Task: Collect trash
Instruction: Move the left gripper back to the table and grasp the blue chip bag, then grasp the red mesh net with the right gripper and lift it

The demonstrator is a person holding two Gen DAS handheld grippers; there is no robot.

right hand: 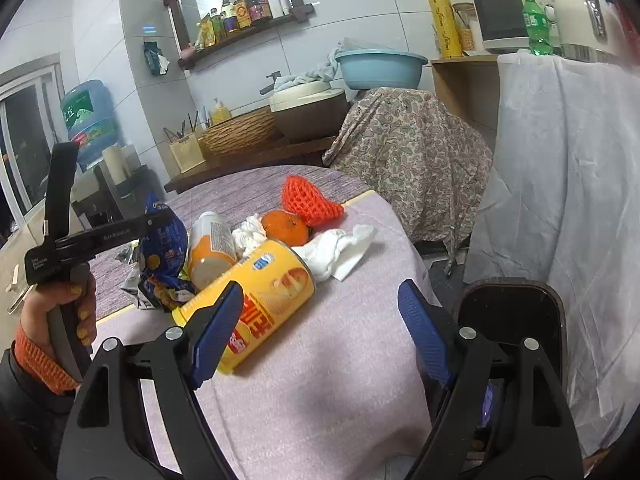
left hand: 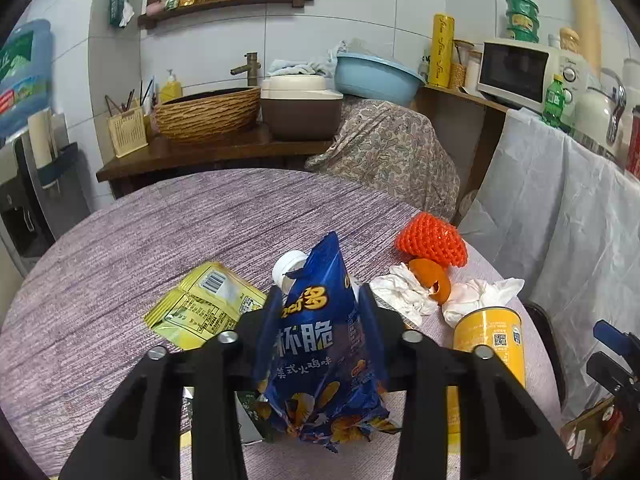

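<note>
One blue chip bag (left hand: 320, 344), printed "杯脆", sits pinched in left claw (left hand: 320, 304).

Both views are evenly bright under indoor light. In the right wrist view a ceiling lamp reflected in the mirror (right hand: 240, 4) burns out to white glare. Wall tiles carry soft sheen. Shadows on the counter (left hand: 120, 240) are faint and diffuse. Fisheye distortion bends straight lines strongly toward the dark, vignetted corners. The centre is sharp; the edges smear slightly.
</note>
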